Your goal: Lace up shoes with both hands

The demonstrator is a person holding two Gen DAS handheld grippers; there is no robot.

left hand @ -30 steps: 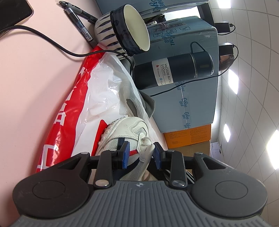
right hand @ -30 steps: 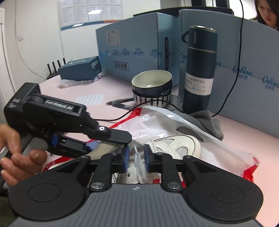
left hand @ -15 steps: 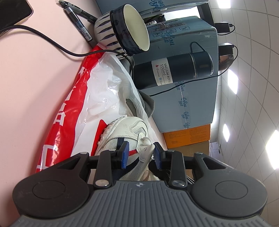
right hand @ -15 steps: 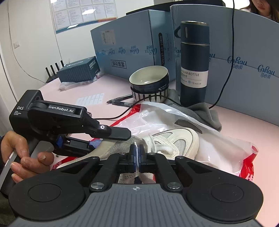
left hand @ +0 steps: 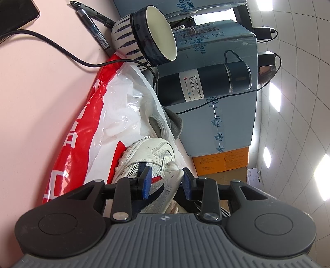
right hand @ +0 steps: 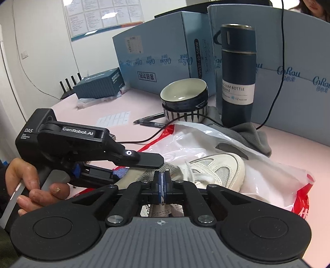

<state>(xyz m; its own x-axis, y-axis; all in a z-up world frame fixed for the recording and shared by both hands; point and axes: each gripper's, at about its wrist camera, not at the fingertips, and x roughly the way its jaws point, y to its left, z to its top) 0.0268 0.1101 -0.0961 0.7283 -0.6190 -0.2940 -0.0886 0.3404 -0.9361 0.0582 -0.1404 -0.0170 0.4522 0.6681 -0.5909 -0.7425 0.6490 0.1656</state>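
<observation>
A white mesh sneaker point(right hand: 218, 171) lies on a red and white plastic bag point(right hand: 268, 179) on the pink desk. In the left wrist view the sneaker point(left hand: 148, 156) sits right in front of my left gripper point(left hand: 166, 181), whose blue-padded jaws straddle the upper by the tongue and press on both sides of it. That gripper's body also shows in the right wrist view point(right hand: 82, 144), held by a hand. My right gripper point(right hand: 162, 182) is shut on a white shoelace point(right hand: 162, 185) above the shoe's lacing.
A striped bowl point(right hand: 184, 101), a dark vacuum bottle point(right hand: 237, 82), two pens point(right hand: 150, 121), a black cable point(left hand: 61, 49) and a grey cloth point(right hand: 247, 136) stand behind the bag. Blue cardboard boxes point(right hand: 165, 53) wall the back. A phone point(left hand: 14, 14) lies far left.
My right gripper has closed from open onto the lace and has lifted slightly. My left gripper has stayed on the shoe upper with little movement.
</observation>
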